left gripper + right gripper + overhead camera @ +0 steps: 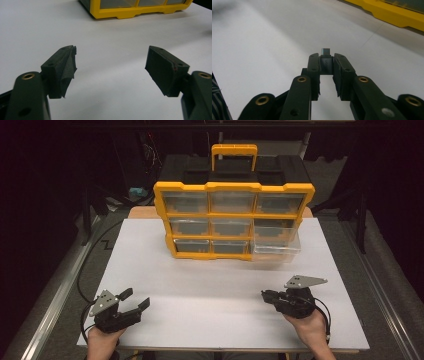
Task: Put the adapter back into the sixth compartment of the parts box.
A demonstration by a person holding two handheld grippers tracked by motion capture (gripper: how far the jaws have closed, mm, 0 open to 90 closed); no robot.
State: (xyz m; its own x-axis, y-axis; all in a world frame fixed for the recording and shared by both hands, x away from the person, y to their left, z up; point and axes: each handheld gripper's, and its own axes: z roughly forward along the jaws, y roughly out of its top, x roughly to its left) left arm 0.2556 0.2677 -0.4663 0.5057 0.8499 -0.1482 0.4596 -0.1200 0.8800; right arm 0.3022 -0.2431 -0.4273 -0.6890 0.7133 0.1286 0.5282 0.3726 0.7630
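Observation:
My right gripper [326, 58] is shut on a small grey adapter [326, 64], whose metal plug sticks out past the fingertips. In the high view this gripper [264, 294] sits low over the white board at the front right and points left. At the front left, my left gripper [137, 297] stands open above the board. Its own view shows the jaws [110, 65] wide apart with nothing between them. A yellow and black drawer organizer [232, 220] with clear drawers stands upright at the middle back. Its bottom right drawer [276, 247] is pulled out toward me.
The white board [215, 285] covers the table, with bare room between the grippers and the organizer. The organizer's yellow base shows at the top of the left gripper view [140, 10] and at the top right of the right gripper view [397, 15]. Metal rails [55, 295] flank the table.

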